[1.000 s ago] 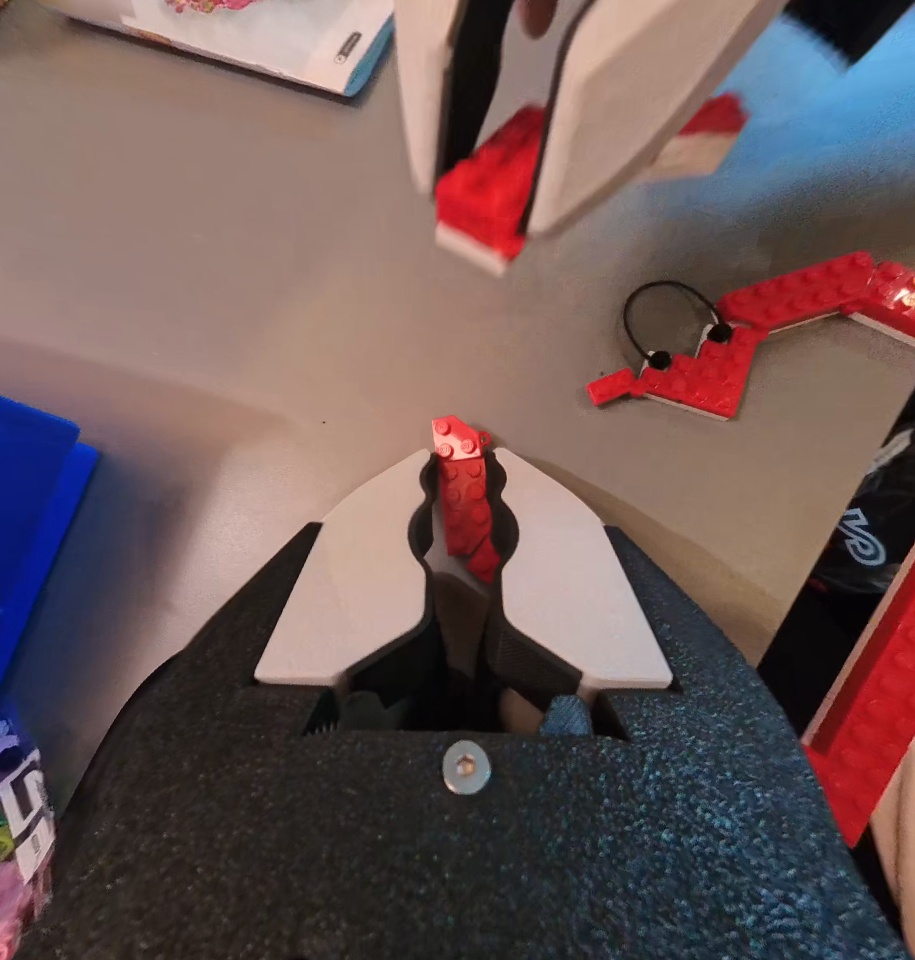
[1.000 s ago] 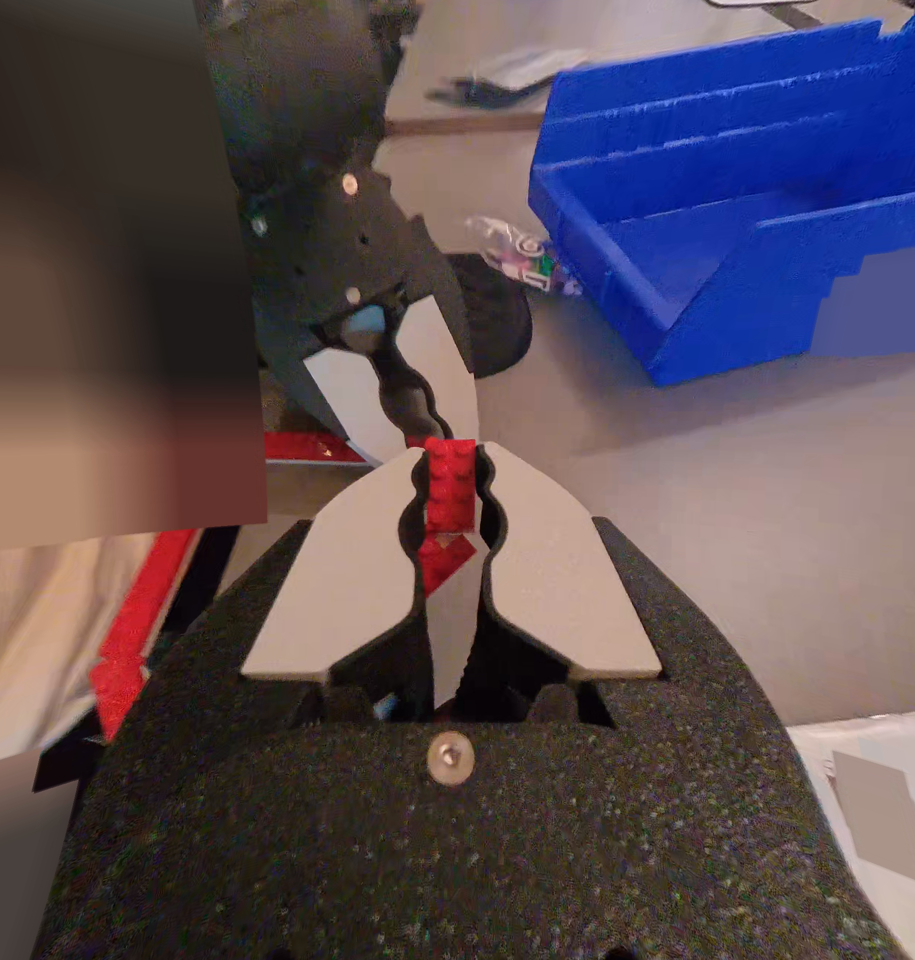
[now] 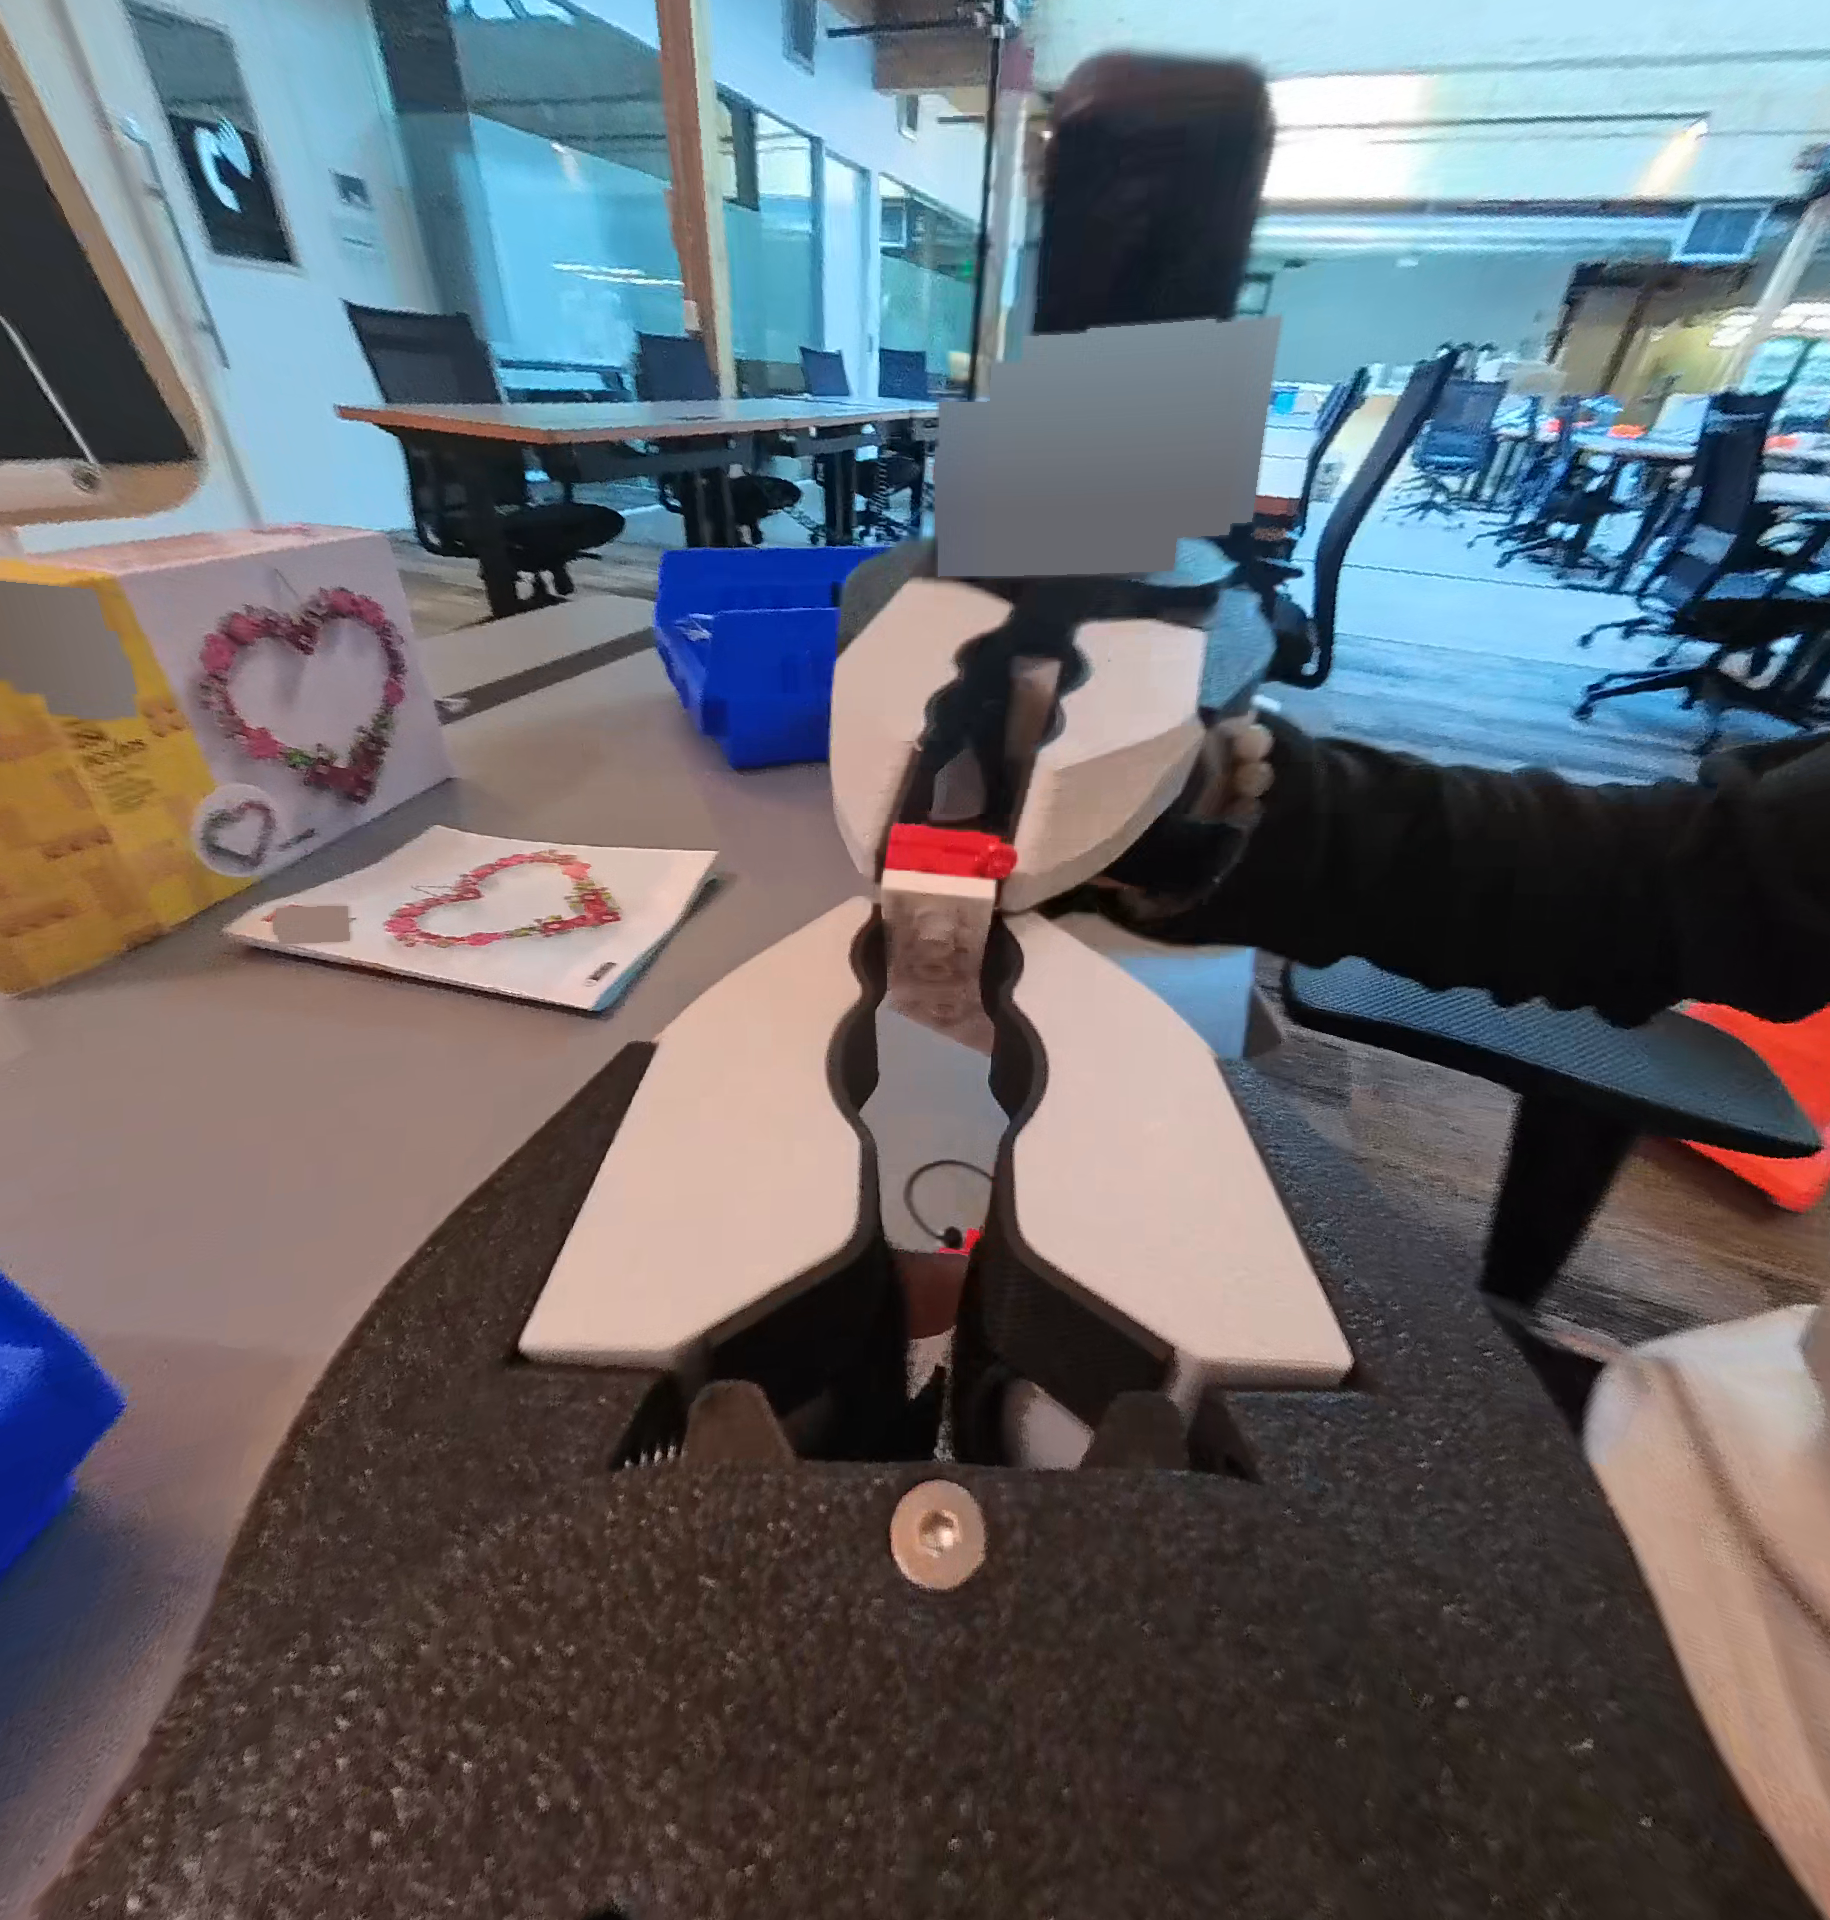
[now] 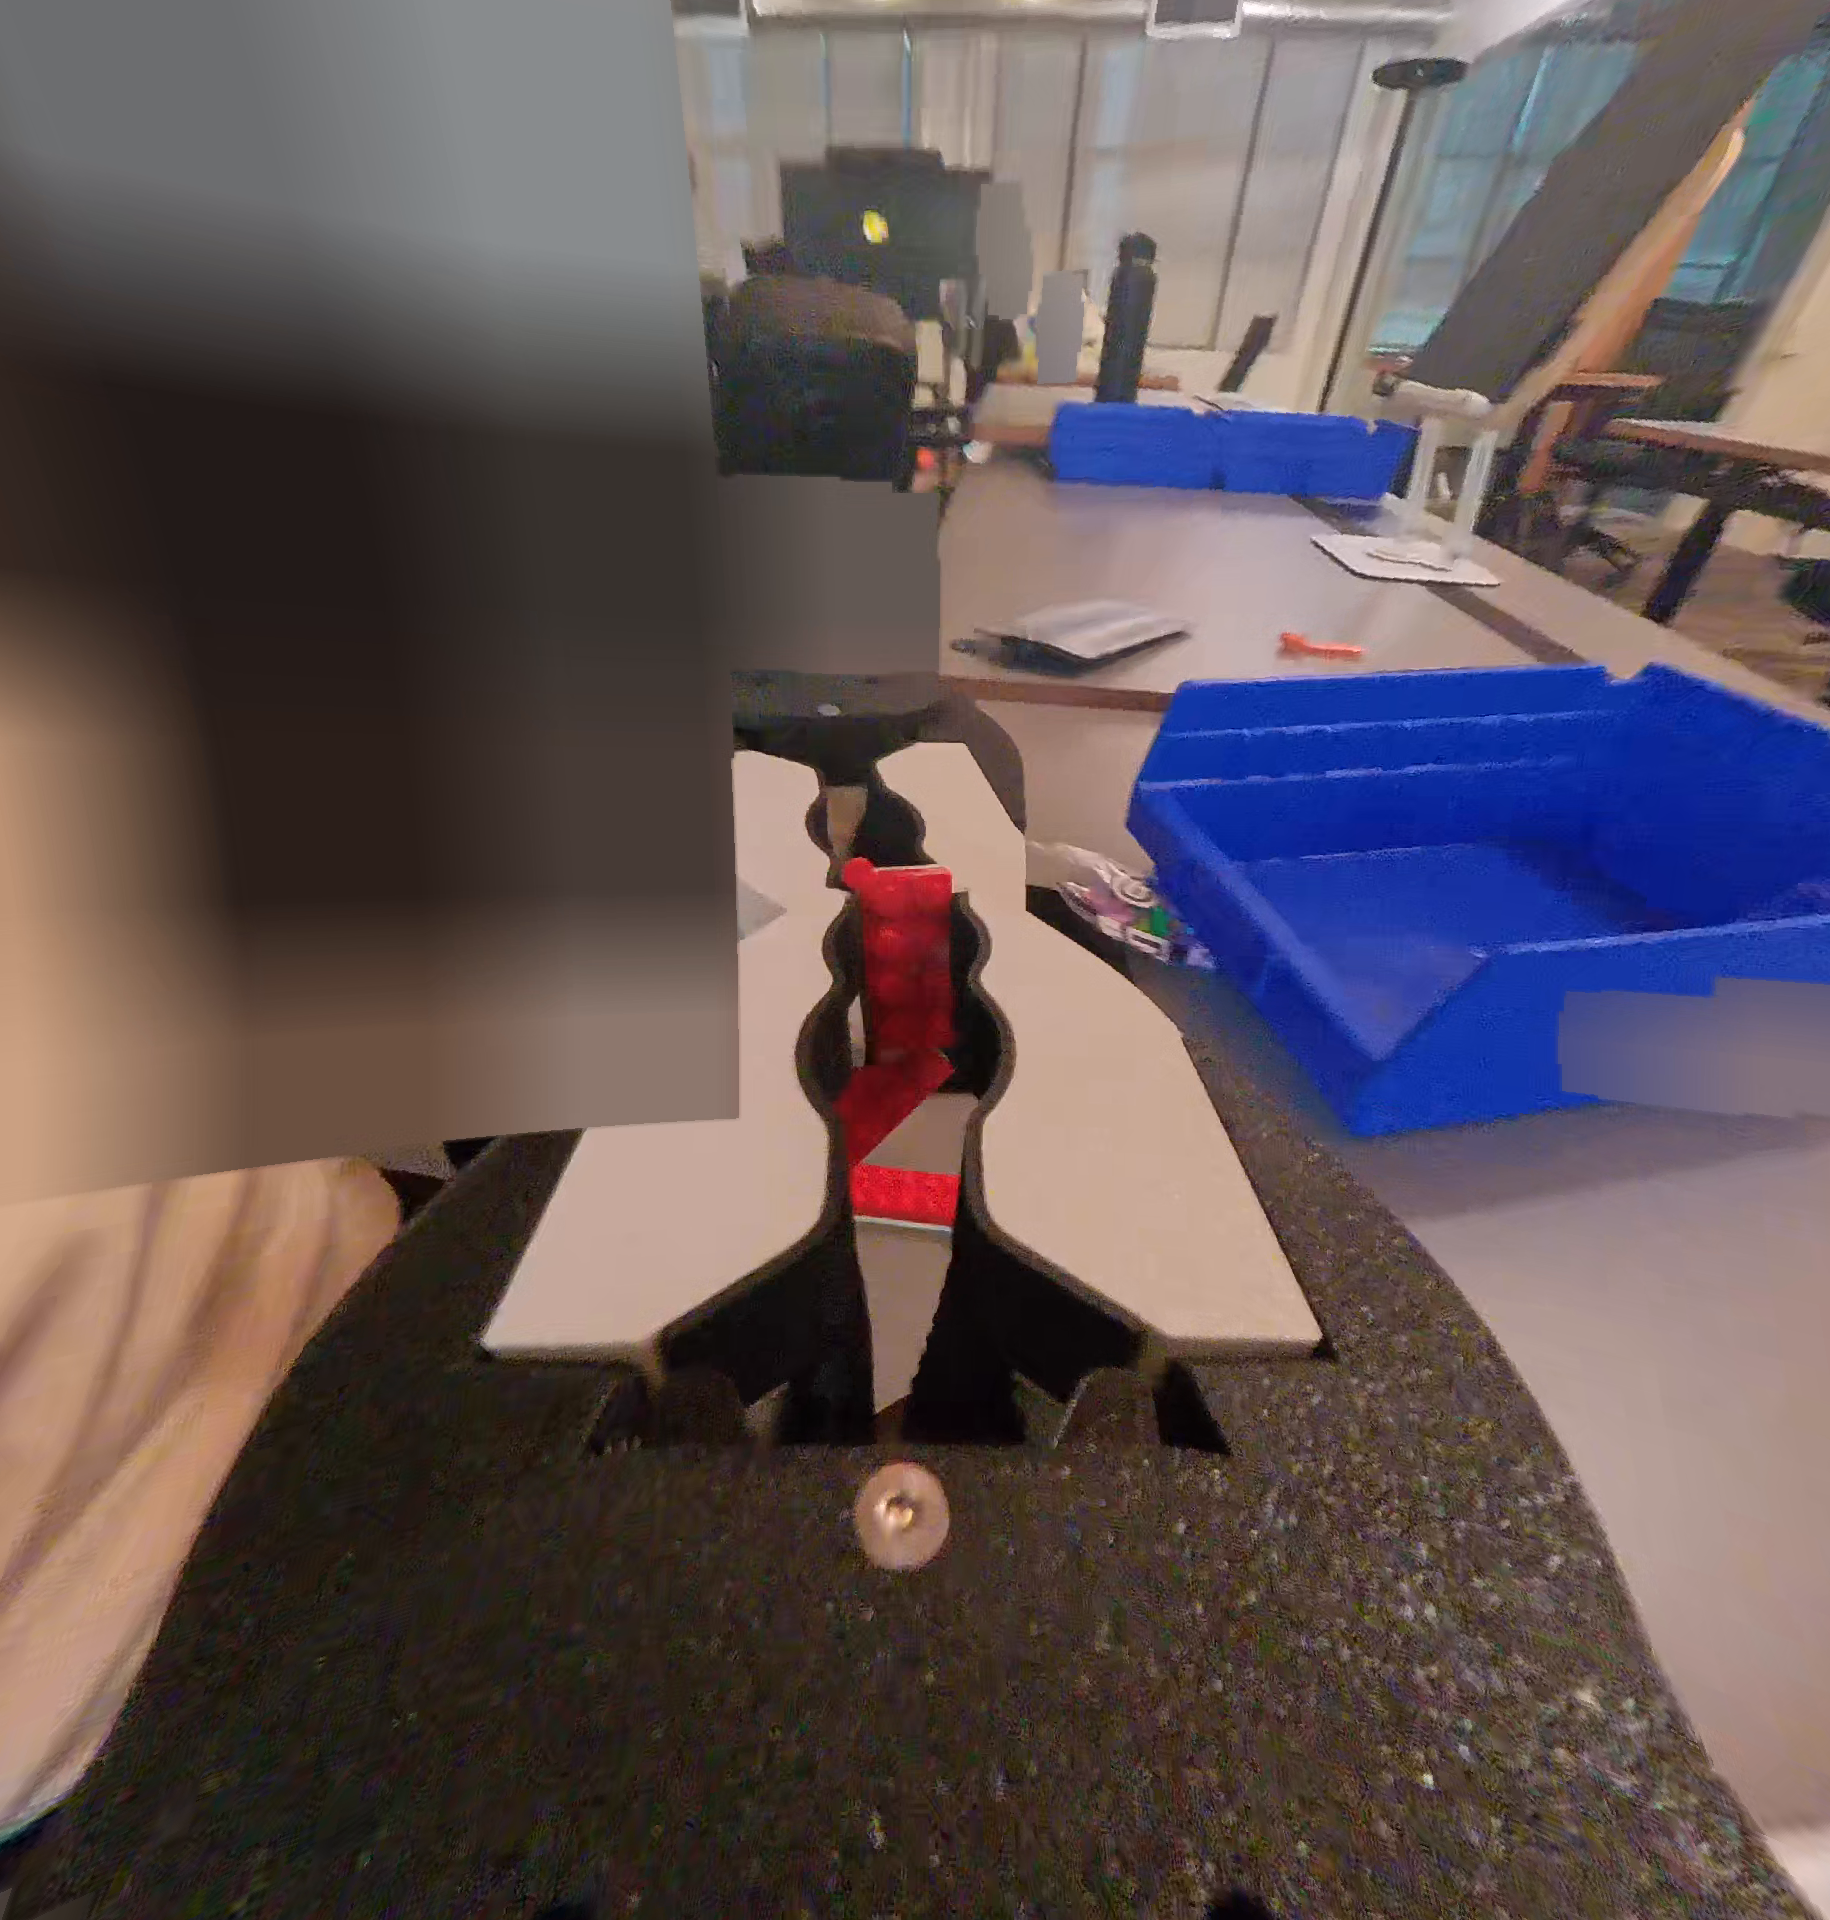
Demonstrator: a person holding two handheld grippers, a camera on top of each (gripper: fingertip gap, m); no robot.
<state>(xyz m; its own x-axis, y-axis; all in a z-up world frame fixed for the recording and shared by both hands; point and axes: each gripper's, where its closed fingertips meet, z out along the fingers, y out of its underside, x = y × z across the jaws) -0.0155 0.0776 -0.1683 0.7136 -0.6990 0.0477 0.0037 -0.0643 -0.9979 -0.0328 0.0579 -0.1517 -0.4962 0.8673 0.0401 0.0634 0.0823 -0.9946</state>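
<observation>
My left gripper [image 3: 932, 925] is shut on a small plate piece [image 3: 932, 961], which I see from its pale underside. My right gripper [image 3: 947, 831] faces it tip to tip, held by a hand in a black sleeve [image 3: 1462, 873]. It grips a red plate with a white layer [image 3: 942, 868] that touches the left piece. In the right wrist view my right gripper [image 4: 900, 914] is shut on the red plate assembly [image 4: 906, 977]. The left gripper [image 4: 880, 831] meets it at the far end, partly hidden by a blur patch. Both are held above the grey table [image 3: 267, 1091].
A yellow and white box [image 3: 163, 727] and a booklet [image 3: 495, 925] lie on the table at left. Blue bins stand behind [image 3: 755, 665], at the left edge [image 3: 7, 1403] and on the right [image 4: 1513, 935] beside a bag of small pieces [image 4: 1129, 914]. A black chair [image 3: 1576, 1060] stands on the right.
Both grippers have risen and tilted from looking down at the table to level. They have come tip to tip, so their two pieces now touch.
</observation>
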